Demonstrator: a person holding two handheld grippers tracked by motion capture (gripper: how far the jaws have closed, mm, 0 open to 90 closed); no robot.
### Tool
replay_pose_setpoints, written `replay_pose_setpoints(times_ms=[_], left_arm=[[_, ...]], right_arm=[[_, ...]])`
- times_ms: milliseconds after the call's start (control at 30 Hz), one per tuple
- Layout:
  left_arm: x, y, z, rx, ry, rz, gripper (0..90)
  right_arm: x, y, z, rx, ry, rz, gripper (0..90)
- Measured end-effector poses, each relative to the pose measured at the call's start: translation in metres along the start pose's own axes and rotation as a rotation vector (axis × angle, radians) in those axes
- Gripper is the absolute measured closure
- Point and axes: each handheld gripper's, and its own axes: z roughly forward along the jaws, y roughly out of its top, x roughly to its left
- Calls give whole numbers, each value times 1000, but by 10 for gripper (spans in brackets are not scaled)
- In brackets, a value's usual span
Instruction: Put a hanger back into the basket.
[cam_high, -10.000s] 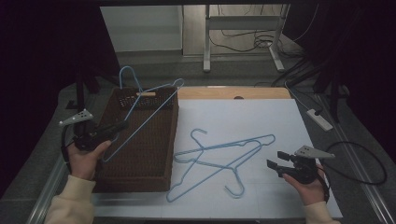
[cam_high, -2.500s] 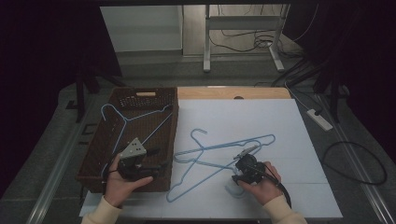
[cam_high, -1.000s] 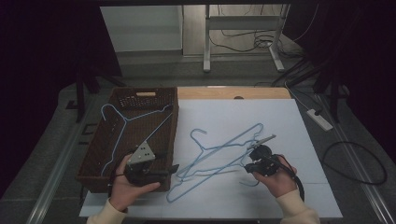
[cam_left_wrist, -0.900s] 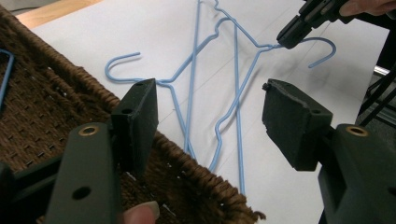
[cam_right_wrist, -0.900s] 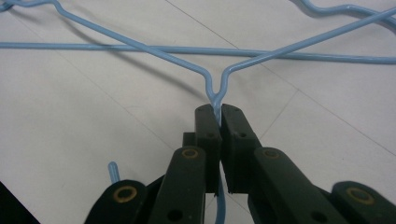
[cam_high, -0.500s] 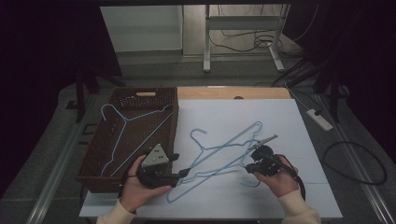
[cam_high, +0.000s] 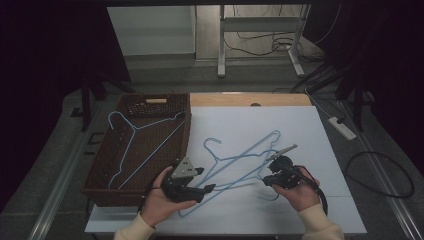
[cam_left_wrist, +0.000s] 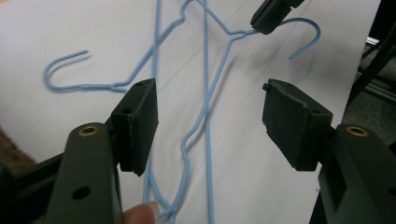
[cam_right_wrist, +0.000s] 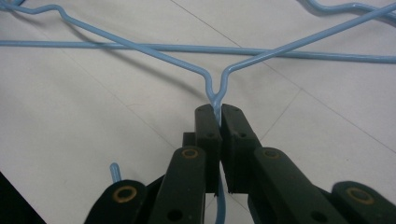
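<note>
Hanger neck between right tongs

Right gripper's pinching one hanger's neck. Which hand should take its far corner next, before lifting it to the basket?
Left. The left gripper hangs open at that blue hanger's corner, wire between its jaws. The right gripper is shut on the neck.

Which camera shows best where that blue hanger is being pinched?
The right gripper view: its hand-held gripper is shut on the blue hanger at the neck. The left gripper view shows that pinch far off; the high view shows it small.
</note>
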Motion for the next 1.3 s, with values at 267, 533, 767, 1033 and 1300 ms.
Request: replay_pose_setpoints(times_ms=[267, 533, 767, 1033, 1300], left_arm=[[-10, 8, 25, 44, -11, 18, 369], [-22, 13, 46, 86, -24, 30, 366], [-29, 17, 70, 146, -35, 56, 359], [-24, 18, 98, 197, -27, 51, 363], [-16, 17, 112, 225, -12, 37, 425]], right_arm=[[0, 0, -1, 2, 2, -2, 864], [1, -1, -3, 1, 5, -9, 863], [3, -1, -4, 0, 10, -8, 864], [2, -1, -6, 2, 14, -11, 864], [3, 0, -9, -7, 16, -15, 863]])
